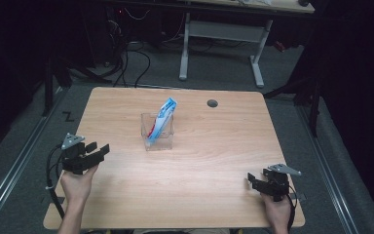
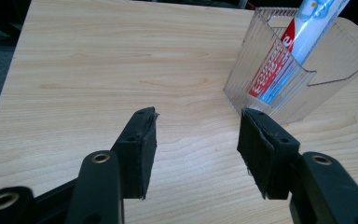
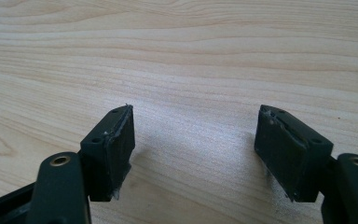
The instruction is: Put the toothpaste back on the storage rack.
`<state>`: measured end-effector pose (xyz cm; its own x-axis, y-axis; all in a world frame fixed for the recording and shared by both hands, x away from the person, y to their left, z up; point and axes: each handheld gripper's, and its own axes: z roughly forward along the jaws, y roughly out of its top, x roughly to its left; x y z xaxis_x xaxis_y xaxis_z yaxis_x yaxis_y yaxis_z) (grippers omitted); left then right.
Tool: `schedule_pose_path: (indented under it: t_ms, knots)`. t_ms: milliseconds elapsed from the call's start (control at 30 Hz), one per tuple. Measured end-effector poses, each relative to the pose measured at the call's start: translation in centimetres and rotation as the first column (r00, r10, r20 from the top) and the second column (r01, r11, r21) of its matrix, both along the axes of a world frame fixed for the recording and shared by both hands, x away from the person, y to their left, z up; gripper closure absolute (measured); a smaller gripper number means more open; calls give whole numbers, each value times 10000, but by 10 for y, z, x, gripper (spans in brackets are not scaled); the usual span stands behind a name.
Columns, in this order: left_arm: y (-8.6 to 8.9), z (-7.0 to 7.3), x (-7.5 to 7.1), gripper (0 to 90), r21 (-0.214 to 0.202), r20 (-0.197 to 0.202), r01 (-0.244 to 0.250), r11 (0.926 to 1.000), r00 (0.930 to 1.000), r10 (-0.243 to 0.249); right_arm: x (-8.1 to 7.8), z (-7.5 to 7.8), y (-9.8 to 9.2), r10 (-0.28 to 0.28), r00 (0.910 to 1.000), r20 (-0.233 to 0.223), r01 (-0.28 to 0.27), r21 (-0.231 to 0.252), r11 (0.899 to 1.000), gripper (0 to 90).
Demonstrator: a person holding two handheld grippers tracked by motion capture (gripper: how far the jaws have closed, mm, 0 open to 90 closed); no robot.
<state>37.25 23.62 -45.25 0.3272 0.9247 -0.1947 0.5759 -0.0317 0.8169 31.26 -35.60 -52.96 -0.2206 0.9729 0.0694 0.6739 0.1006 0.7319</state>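
A clear ribbed plastic holder [image 1: 158,131] stands near the middle of the wooden table [image 1: 214,146], with a red, white and blue toothpaste tube [image 1: 162,117] leaning upright inside it. My left gripper [image 1: 97,148] sits at the table's left edge, open and empty, well to the left of the holder. In the left gripper view the holder [image 2: 279,88] and the tube [image 2: 284,51] lie just beyond the left gripper [image 2: 198,140]. My right gripper [image 1: 251,179] rests low at the front right, open. In its own view the right gripper [image 3: 193,140] has bare wood between its jaws.
A round grey cable hole [image 1: 212,103] sits in the table's far right part. Beyond the table stand a white desk frame [image 1: 224,34] and loose cables [image 1: 131,58] on the grey floor. Metal rails [image 1: 14,165] run along both sides of the table.
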Motion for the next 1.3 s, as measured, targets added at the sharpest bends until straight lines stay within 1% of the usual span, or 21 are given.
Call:
schedule_pose_path:
  t_ms: [333,367,867,1000,1133,1300]
  knots:
    - [-2,-13,-2,473,21,-197,-6,10000,9998,7,0,0,0,1,10000,3,-1,-4,10000,287]
    - [-3,-14,-2,474,78,-221,-5,10000,9998,6,0,0,0,1,10000,3,-1,-3,10000,287]
    - [-10,-30,0,473,91,-650,174,9998,9977,-168,0,0,0,0,10000,3,0,-12,10000,288]
    - [-12,-35,0,472,155,-702,182,9997,9974,-170,0,0,0,-2,10000,1,2,-12,10000,288]
    - [-14,-40,0,465,231,-852,185,9996,9962,-165,0,0,0,1,10000,-1,-1,-19,10000,288]
    - [-18,-45,1,459,469,-885,219,9987,9959,-177,0,0,0,-2,10000,-4,2,-30,10000,289]
